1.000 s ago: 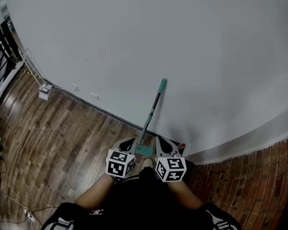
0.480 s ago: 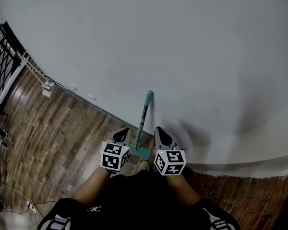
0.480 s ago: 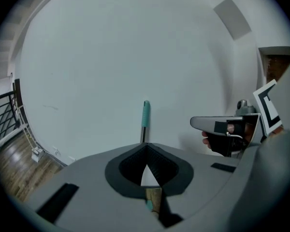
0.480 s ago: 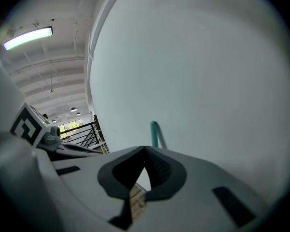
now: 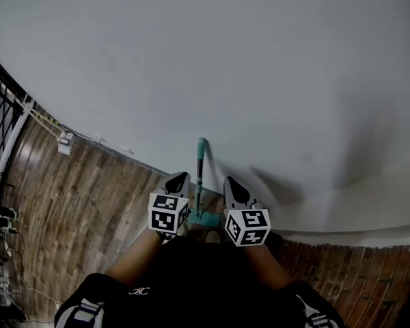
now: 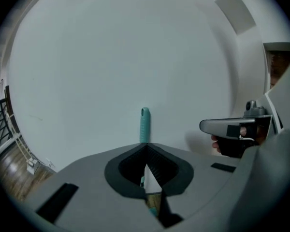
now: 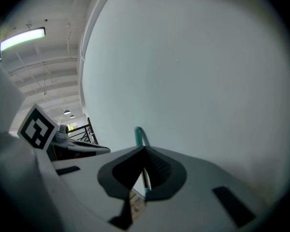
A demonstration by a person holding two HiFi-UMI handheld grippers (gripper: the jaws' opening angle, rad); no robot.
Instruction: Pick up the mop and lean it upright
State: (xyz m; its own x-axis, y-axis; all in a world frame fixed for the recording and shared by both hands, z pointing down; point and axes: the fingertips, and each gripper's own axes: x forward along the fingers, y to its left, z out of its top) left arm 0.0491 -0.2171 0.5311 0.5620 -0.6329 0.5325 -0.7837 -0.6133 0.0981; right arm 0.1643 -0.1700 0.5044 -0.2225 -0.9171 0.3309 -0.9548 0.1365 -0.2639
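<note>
White wall [image 5: 273, 60] supports the upright mop [image 5: 200, 173]; my left gripper [image 5: 178, 181] and right gripper [image 5: 233, 184] flank it, jaws together, empty.

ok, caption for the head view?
Mop leans upright against the wall; left gripper and right gripper, both shut, flank its base.

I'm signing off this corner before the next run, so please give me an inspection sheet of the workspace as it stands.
Surface: wooden floor meeting a plain white wall.
Job's things: mop stands upright against the wall, head on the floor.
Clutter: small pale box at the wall's foot.
Tools: left tool and right tool both shut and empty, one on each side of the mop handle, apart from it.
Cables: loose cables on the floor at far left.
Surroundings: black railing at left.
</note>
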